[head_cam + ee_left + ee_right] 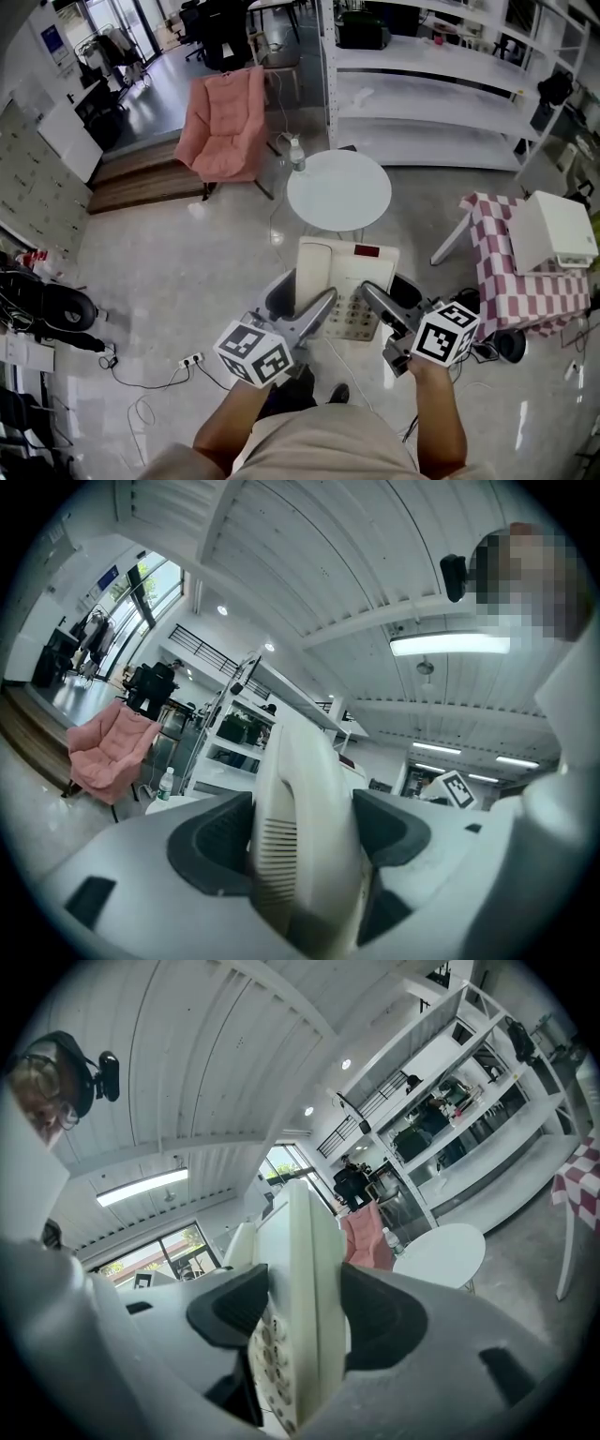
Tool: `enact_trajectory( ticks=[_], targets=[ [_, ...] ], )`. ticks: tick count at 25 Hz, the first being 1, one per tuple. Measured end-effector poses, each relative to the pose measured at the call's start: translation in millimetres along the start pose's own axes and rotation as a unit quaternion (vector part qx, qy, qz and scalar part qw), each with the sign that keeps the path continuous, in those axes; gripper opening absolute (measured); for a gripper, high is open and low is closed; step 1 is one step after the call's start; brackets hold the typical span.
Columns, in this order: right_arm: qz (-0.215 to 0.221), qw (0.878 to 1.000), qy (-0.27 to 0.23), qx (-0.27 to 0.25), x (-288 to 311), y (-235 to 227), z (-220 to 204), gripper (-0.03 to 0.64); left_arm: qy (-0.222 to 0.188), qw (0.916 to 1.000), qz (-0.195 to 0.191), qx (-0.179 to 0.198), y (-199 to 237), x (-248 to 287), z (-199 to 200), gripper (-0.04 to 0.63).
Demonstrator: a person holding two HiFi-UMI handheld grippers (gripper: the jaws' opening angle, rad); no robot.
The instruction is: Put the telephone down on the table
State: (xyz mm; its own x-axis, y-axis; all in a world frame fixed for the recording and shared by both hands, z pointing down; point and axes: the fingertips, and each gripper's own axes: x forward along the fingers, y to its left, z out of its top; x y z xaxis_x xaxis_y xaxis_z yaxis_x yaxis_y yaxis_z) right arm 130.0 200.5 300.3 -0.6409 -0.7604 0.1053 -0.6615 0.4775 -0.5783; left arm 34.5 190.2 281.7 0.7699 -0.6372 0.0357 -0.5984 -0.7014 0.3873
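A cream desk telephone with its handset on the left side and a keypad hangs in the air above the floor, short of the round white table. My left gripper is shut on the telephone's left edge, by the handset. My right gripper is shut on its right edge, with the keypad buttons showing beside the jaw. Both jaws press flat against the telephone's sides.
A small water bottle stands on the table's far left rim. A pink armchair sits behind to the left, white shelving at the back, a checkered table with a white box at the right. Cables and a power strip lie on the floor.
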Motion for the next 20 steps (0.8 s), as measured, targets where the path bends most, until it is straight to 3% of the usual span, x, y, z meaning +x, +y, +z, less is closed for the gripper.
enact_trajectory(
  ticks=[20],
  targets=[
    [-0.044,0.999,-0.021,0.000,124.6,-37.1,52.4,0.227,0.013,0.9985,-0.052,-0.001,119.1,66.2,59.8,0.325]
  ],
)
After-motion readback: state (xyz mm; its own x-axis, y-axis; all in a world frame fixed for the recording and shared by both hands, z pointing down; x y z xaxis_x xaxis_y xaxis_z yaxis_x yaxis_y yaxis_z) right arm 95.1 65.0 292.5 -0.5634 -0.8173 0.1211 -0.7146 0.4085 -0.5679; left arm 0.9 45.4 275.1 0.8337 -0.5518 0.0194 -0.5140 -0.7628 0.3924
